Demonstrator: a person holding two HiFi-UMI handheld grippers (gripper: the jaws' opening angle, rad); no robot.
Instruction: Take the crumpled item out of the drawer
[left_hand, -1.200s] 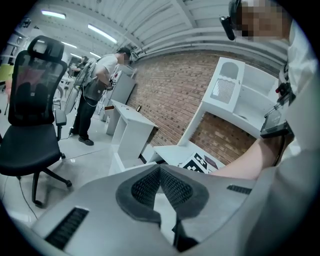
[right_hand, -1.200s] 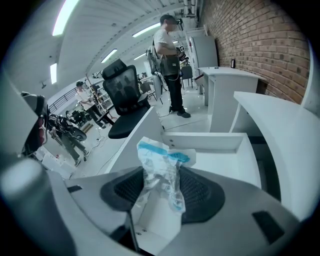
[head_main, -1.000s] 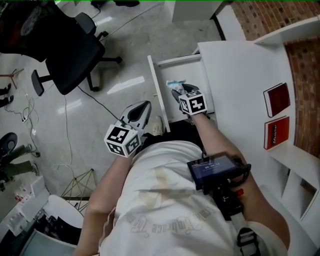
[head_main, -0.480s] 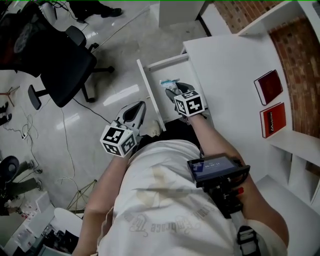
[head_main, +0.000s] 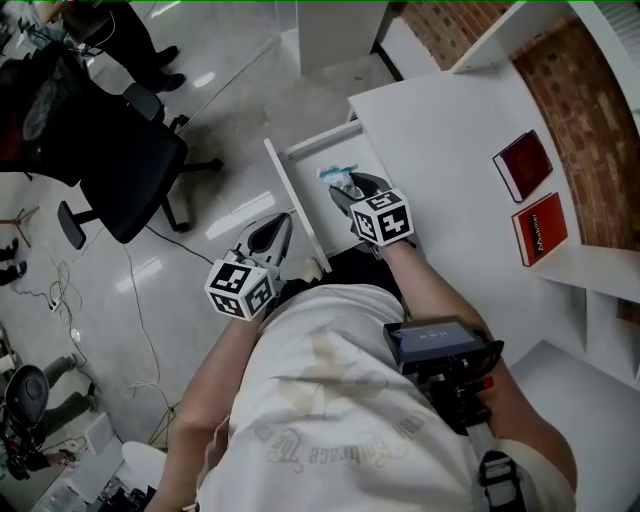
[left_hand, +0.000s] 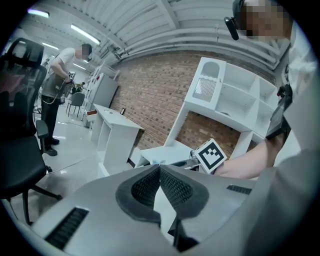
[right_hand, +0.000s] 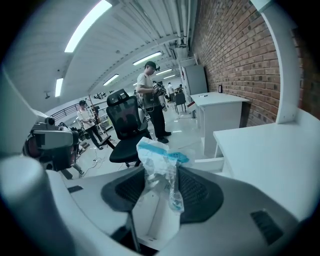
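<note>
The crumpled item (right_hand: 159, 165), a clear wrapper with a blue strip, is pinched in the right hand-held gripper (right_hand: 159, 192) just above the open drawer (head_main: 295, 205). The lift-out looks underway. The next move calls for carrying it clear, perhaps onto the bench (head_main: 440, 130). The left hand-held gripper (left_hand: 159, 171) is closed and empty.

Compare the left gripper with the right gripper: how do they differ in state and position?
1. The right gripper is shut on a crumpled wrapper; the left gripper has its jaws together on nothing.
2. The right gripper is above the open drawer; the left gripper is outside the drawer's front, above the floor.
Both have the same grey build and carry a marker cube.
</note>
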